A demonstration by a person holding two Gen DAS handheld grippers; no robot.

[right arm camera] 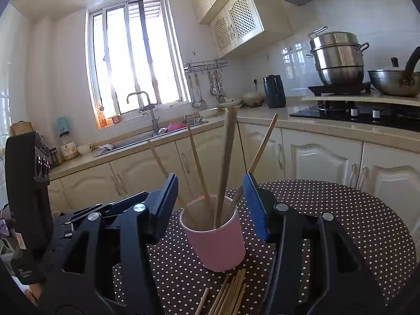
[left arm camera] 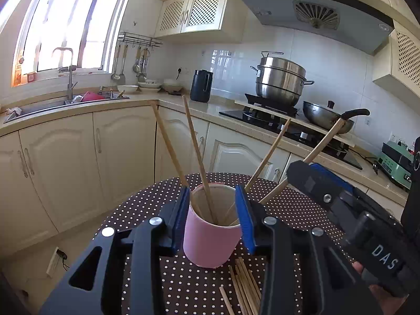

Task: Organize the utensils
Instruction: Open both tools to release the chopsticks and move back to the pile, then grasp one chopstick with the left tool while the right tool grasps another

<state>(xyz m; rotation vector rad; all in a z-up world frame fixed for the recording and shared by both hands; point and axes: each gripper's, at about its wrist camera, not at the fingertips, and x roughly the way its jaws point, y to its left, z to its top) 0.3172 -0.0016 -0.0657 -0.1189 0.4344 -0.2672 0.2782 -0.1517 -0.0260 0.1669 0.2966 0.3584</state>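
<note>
A pink cup stands on the round polka-dot table and holds several wooden chopsticks that lean outward. My left gripper is shut on the cup, a blue pad on each side of it. More chopsticks lie loose on the cloth just in front of the cup. In the right wrist view the same cup sits below and beyond my right gripper, which is open and holds nothing. The right gripper shows in the left wrist view beside a leaning chopstick. The loose chopsticks lie on the table.
Cream cabinets and a countertop ring the table. A sink lies under the window, a dark kettle in the corner, a steel steamer pot and a wok on the stove.
</note>
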